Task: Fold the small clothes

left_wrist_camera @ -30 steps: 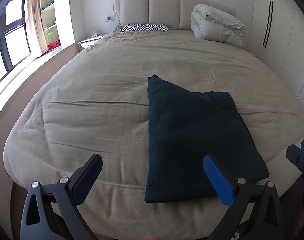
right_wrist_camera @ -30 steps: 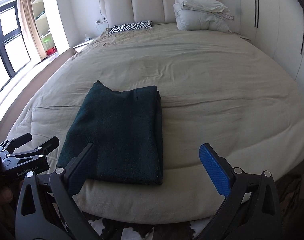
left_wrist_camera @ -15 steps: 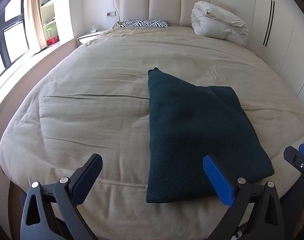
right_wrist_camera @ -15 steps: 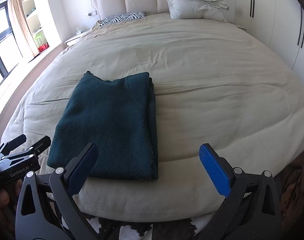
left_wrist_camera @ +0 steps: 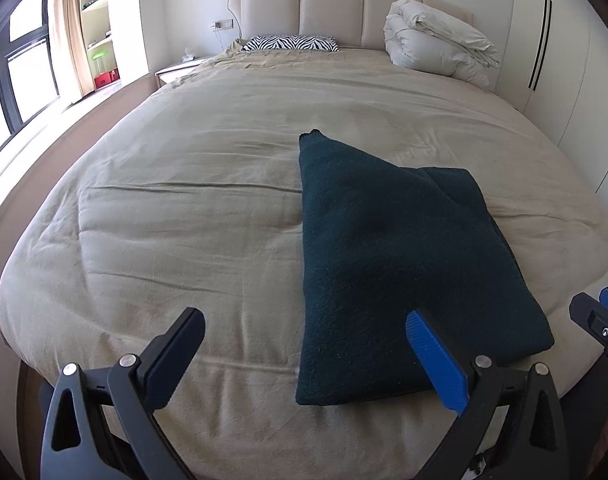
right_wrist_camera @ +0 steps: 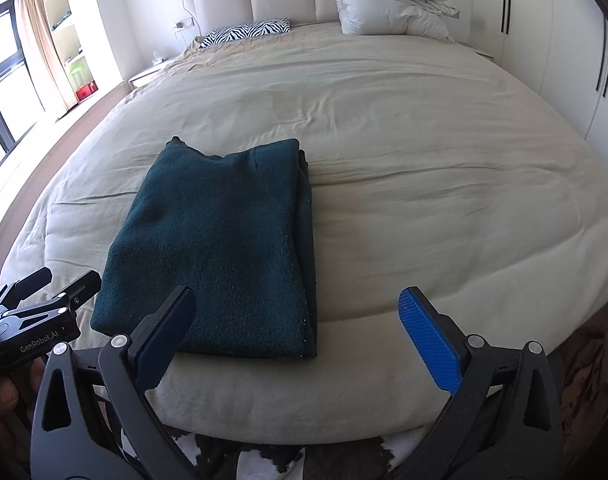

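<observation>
A dark green knitted garment (left_wrist_camera: pixel 387 264) lies folded into a rough rectangle near the foot of the bed; it also shows in the right wrist view (right_wrist_camera: pixel 220 248). My left gripper (left_wrist_camera: pixel 304 344) is open and empty, just short of the garment's near left corner. My right gripper (right_wrist_camera: pixel 296 320) is open and empty, just short of the garment's near right corner. Each gripper shows at the edge of the other's view: the right one (left_wrist_camera: pixel 601 320) and the left one (right_wrist_camera: pixel 36 308).
The bed has a beige cover (left_wrist_camera: pixel 184 208), (right_wrist_camera: pixel 443 184). A zebra-print pillow (left_wrist_camera: pixel 290 43) and a folded white duvet (left_wrist_camera: pixel 435 50) lie by the headboard. White wardrobes (left_wrist_camera: pixel 563 60) stand to the right, a window and shelves (left_wrist_camera: pixel 96 40) to the left. A cowhide rug (right_wrist_camera: pixel 264 456) lies below the bed's foot.
Both grippers have moved forward and a little higher over the foot of the bed, so the garment looks nearer. The garment has not moved. Both stay open.
</observation>
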Tool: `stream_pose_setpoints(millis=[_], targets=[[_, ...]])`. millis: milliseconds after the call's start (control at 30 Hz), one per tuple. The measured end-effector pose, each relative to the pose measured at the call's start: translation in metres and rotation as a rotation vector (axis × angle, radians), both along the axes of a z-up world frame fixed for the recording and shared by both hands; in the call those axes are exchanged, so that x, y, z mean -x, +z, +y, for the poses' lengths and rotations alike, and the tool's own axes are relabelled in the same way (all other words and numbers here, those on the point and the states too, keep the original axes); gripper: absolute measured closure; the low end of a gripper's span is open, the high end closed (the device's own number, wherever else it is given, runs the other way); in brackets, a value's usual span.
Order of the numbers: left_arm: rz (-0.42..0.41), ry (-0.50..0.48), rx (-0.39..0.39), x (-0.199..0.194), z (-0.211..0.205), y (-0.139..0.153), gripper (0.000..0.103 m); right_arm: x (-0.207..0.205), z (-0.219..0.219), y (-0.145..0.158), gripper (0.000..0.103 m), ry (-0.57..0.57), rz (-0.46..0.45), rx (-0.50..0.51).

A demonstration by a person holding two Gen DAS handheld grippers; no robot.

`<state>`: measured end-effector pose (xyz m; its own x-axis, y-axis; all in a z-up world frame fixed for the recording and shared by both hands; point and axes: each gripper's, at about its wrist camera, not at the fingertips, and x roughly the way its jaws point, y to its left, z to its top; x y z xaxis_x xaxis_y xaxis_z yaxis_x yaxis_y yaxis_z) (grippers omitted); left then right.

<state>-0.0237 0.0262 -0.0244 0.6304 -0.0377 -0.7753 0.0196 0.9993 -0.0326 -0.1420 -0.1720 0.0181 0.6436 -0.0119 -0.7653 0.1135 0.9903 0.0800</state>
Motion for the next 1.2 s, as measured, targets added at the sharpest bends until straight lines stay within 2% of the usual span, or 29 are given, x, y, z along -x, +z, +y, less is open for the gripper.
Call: stream_pose_setpoints(millis=[1200], targets=[[0.002,0.0,-0.002,0.0001,0.0006,-0.0012,0.0,0.0004,0.0031,-0.0085,0.0,-0.003,0.02,-0.007]])
